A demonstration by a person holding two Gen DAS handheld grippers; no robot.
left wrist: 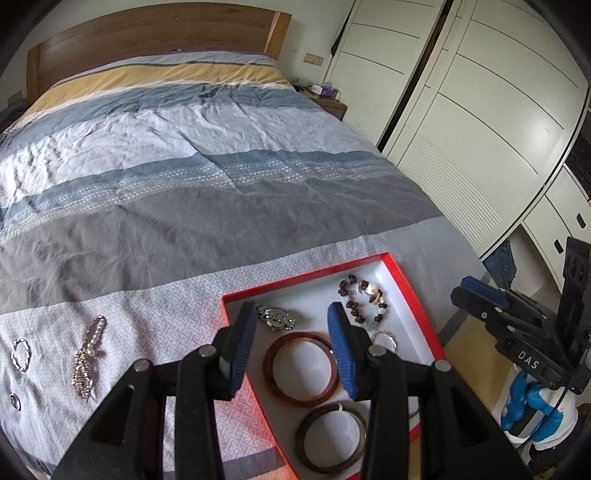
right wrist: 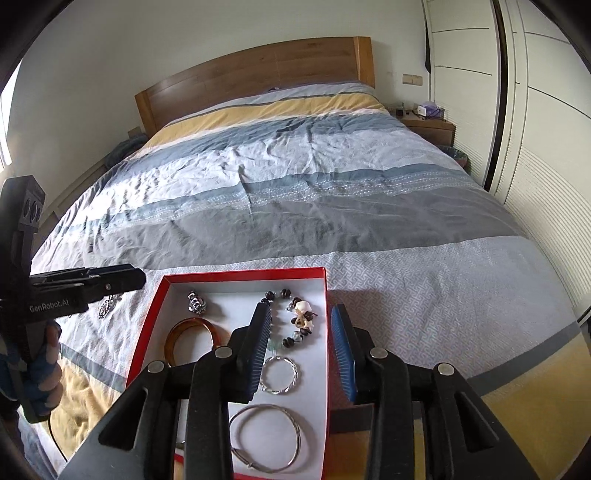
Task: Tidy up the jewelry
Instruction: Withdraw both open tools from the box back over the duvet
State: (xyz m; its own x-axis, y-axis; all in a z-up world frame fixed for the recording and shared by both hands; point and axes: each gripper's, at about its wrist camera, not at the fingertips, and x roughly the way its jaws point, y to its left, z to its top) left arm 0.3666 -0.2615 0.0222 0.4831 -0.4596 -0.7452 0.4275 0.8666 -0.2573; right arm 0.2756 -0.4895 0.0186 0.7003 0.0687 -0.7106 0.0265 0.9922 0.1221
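Note:
A red box (left wrist: 402, 275) with a white inside lies on the near end of the bed. In it are an amber bangle (left wrist: 295, 335), a dark bangle (left wrist: 306, 435), a bead bracelet (left wrist: 364, 295), a silver watch (left wrist: 275, 317) and a silver ring (left wrist: 384, 338). My left gripper (left wrist: 291, 314) hangs open above the amber bangle, holding nothing. My right gripper (right wrist: 301, 310) is open and empty over the box's right side (right wrist: 243, 273), above a twisted silver bangle (right wrist: 295, 373) and a thin silver bangle (right wrist: 266, 406). Left of the box, a crystal chain (left wrist: 86, 354) and a twisted ring (left wrist: 20, 352) lie on the cover.
The striped bed cover (left wrist: 221, 166) runs back to a wooden headboard (left wrist: 147, 33). White wardrobe doors (left wrist: 480, 110) line the right side, and a nightstand (left wrist: 328, 103) stands beside the bed. A small ring (left wrist: 14, 400) lies near the left edge. A gloved hand (right wrist: 48, 373) holds the left tool.

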